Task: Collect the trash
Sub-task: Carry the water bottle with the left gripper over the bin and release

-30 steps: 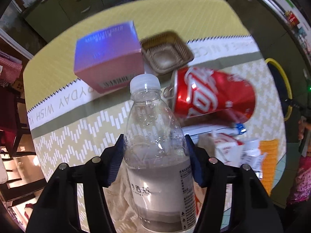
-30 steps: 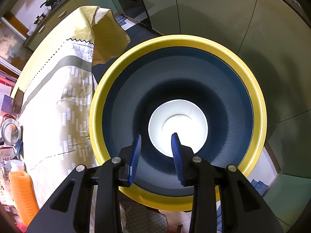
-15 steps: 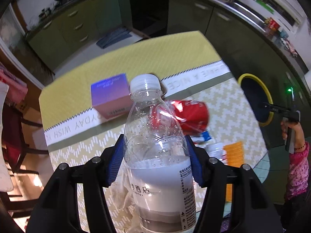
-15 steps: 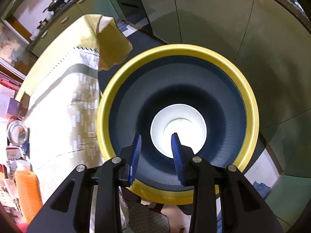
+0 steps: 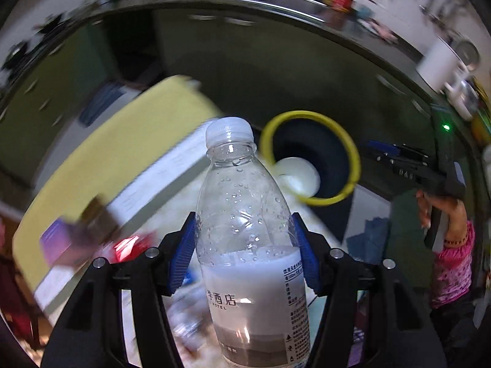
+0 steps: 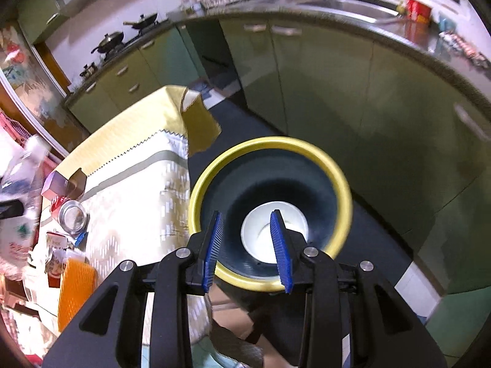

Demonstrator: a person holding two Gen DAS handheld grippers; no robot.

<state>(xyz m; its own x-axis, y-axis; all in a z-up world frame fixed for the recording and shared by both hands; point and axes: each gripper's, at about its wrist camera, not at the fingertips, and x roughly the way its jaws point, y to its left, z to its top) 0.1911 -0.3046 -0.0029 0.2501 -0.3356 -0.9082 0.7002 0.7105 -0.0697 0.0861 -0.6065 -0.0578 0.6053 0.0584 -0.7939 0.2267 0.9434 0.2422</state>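
My left gripper (image 5: 244, 256) is shut on a clear plastic water bottle (image 5: 245, 233) with a white cap and a grey label, held upright above the table. Beyond it, right of the table edge, stands the dark bin (image 5: 310, 158) with a yellow rim, a white cup (image 5: 296, 176) lying inside. My right gripper (image 6: 247, 240) hangs above that bin (image 6: 270, 211), jaws apart with nothing between them; the white cup (image 6: 260, 234) shows on the bin floor. From the left wrist view the right gripper (image 5: 396, 158) is at the right, held by a hand (image 5: 442, 211).
The table with a yellow patterned cloth (image 6: 132, 165) lies left of the bin. On it are a red can (image 6: 69, 213), a purple box (image 6: 55, 185), an orange mesh item (image 6: 75, 286) and small cartons (image 6: 55, 242). Green kitchen cabinets (image 6: 337, 92) stand behind.
My left gripper lifted the bottle off the table and swung right toward the bin. My right gripper rose above the bin, so the bin looks smaller.
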